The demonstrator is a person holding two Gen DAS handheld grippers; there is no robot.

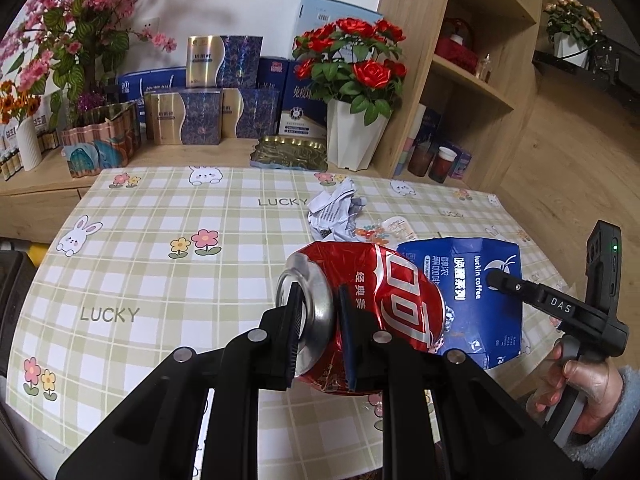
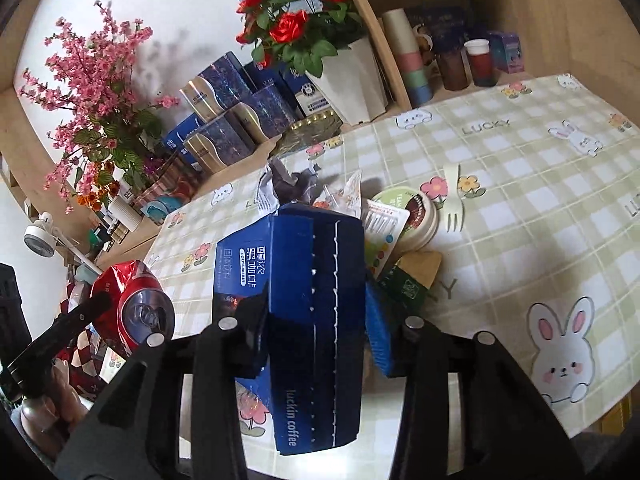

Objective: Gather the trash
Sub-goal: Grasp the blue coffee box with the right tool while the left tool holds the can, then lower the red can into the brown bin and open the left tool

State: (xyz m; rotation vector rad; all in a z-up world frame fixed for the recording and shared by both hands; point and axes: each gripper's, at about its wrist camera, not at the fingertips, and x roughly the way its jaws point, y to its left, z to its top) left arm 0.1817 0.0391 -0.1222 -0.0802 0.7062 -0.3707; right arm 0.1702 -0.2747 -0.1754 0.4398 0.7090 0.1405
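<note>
While clamped in the left hand-held gripper [image 1: 318, 320], crushed red can [image 1: 376, 300], right hand-held gripper [image 2: 316, 328] pinching blue coffee box [image 2: 316, 320]

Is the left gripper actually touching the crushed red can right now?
Touching. The left wrist view shows the left gripper with both fingers pressed against the crushed red can at its silver end, no gap on either side.

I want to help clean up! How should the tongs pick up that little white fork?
Grip the white fork across its narrow handle, coming straight down from above. It lies flat on the tablecloth with bare cloth beside the handle, while the paper cup crowds its tines.
</note>
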